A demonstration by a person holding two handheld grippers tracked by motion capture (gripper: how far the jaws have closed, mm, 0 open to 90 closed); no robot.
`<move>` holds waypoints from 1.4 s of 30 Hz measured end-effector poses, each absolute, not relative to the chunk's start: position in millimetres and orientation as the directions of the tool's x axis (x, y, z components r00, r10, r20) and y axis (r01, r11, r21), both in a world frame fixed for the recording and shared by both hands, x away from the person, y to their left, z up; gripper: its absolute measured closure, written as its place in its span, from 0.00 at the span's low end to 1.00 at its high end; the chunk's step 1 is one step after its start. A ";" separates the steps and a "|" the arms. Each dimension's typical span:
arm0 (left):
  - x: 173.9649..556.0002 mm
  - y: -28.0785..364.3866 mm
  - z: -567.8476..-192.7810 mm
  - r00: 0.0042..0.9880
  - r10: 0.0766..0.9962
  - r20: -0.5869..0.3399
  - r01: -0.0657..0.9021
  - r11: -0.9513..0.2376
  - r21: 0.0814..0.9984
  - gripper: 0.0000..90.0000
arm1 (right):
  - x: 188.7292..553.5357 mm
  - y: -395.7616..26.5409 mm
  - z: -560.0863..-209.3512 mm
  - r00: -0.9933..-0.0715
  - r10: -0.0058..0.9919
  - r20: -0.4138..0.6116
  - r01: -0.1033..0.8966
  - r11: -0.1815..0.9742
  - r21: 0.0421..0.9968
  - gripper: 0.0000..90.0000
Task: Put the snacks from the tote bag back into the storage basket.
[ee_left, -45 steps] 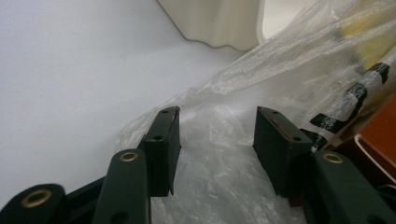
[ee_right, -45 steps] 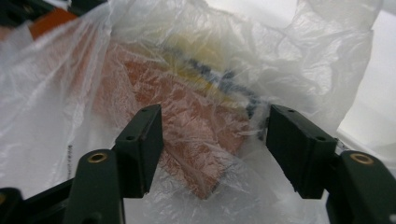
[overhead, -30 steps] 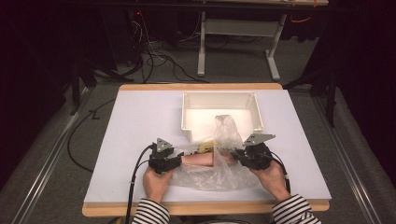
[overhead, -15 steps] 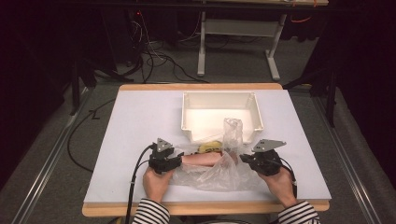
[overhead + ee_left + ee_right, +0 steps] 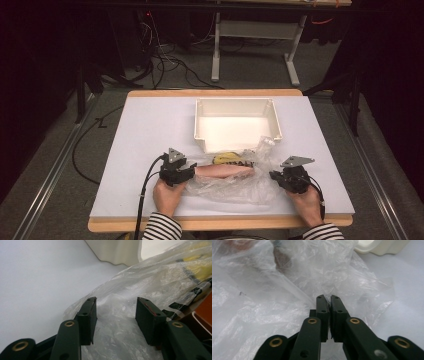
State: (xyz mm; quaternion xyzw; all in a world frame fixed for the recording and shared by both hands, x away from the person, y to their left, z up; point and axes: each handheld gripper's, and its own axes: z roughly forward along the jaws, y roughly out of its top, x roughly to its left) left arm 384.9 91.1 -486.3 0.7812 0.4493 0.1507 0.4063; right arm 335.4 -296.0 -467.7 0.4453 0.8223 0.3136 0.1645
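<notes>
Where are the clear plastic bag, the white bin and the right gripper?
clear plastic bag [image 5: 227,187], high view, on the crinkled film near the table's front edge.
white bin [image 5: 236,102], high view, on its far wall.
right gripper [image 5: 329,298], right gripper view, between the tips, pinched on a fold of bag film.
</notes>
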 end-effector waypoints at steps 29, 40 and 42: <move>384.9 91.1 -486.4 0.551 0.824 -0.131 0.580 -0.265 0.770 0.57 | 332.7 -227.0 -386.9 -0.692 0.712 -0.119 0.405 0.521 0.751 0.65; 384.8 90.9 -486.4 0.551 0.824 -0.129 0.579 -0.266 0.770 0.57 | 349.3 -192.7 -389.6 -0.735 0.653 -0.183 0.367 0.610 0.703 0.61; 384.9 90.9 -486.4 0.551 0.824 -0.130 0.580 -0.266 0.770 0.57 | 356.7 -193.4 -395.3 -0.730 0.663 -0.168 0.399 0.612 0.683 0.59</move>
